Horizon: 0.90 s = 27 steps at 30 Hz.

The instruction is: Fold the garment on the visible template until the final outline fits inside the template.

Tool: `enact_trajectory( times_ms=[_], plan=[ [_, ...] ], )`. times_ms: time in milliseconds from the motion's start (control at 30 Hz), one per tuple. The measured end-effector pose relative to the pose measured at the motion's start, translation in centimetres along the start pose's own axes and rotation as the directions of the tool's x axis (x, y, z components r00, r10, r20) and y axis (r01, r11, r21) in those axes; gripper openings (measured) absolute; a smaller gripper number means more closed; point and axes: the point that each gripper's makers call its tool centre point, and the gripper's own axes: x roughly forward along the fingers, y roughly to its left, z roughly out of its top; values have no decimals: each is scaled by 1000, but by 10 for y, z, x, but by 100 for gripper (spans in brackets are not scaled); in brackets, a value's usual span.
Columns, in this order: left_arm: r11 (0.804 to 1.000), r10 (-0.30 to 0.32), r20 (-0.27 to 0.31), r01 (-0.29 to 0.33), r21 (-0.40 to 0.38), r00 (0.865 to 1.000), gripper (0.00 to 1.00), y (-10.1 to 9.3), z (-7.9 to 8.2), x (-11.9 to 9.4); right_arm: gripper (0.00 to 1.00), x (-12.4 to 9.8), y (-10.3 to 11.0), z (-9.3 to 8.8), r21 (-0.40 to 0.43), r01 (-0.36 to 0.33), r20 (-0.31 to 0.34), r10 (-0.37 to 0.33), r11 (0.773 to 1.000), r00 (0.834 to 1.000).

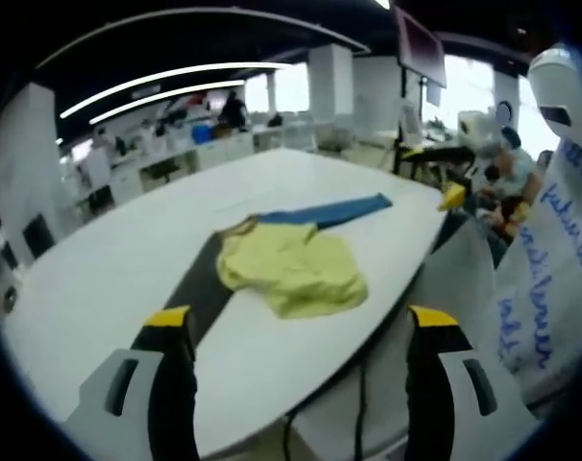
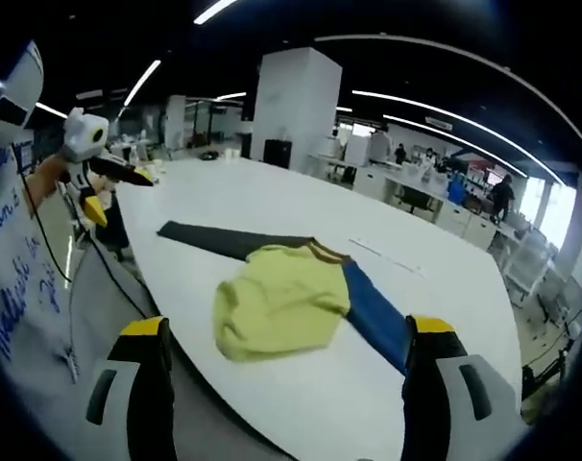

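**Ana:** Open-plan office all round, with long ceiling lights, white pillars and desks in the distance. What carries the things?

**Ben:** One big white table [image 1: 109, 279], rounded at its corners. Across it lies a long strip, the template [image 2: 224, 240], dark at one end and blue at the other, running from near one edge toward the far side.

**Ana:** And the garment?

**Ben:** The yellow garment [image 1: 296, 269] sits crumpled on the middle of that strip, covering its centre, not far from the table's near edge. It is bunched, and its outline spills past the strip on both sides.

**Ana:** The tools?

**Ben:** The left hand-held gripper [image 1: 301, 331] hangs off the table's near edge, jaws spread wide, grasping nothing. The right hand-held gripper [image 2: 286, 341] is likewise released and clear of the cloth.
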Motion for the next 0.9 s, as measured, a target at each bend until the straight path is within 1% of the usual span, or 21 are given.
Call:
enact_trajectory(
  times_ms=[133, 500, 667, 800, 900],
  plan=[
    [1000, -6, -12, 6, 8, 1000, 86, -2, -1, 2, 100, 0, -1, -3, 1, 6, -8, -6, 1000, 1000],
    [1000, -8, -2, 8, 10, 1000, 86, -4, 2, 2, 100, 0, -4, -5, -7, 11, -15, -11, 1000, 1000],
    [1000, -13, -21, 13, 4, 1000, 84, -5, -3, 3, 100, 2, -4, -7, -21, 7, -27, -7, 1000, 1000],
    [1000, -17, -16, 17, 0, 1000, 83, -5, -3, 5, 100, 3, -6, -8, -24, 6, -25, -7, 1000, 1000],
    [1000, -23, -18, 23, 2, 1000, 79, -6, -4, 7, 100, 5, -6, -10, -24, -2, -33, 1, 1000, 999]
  ],
)
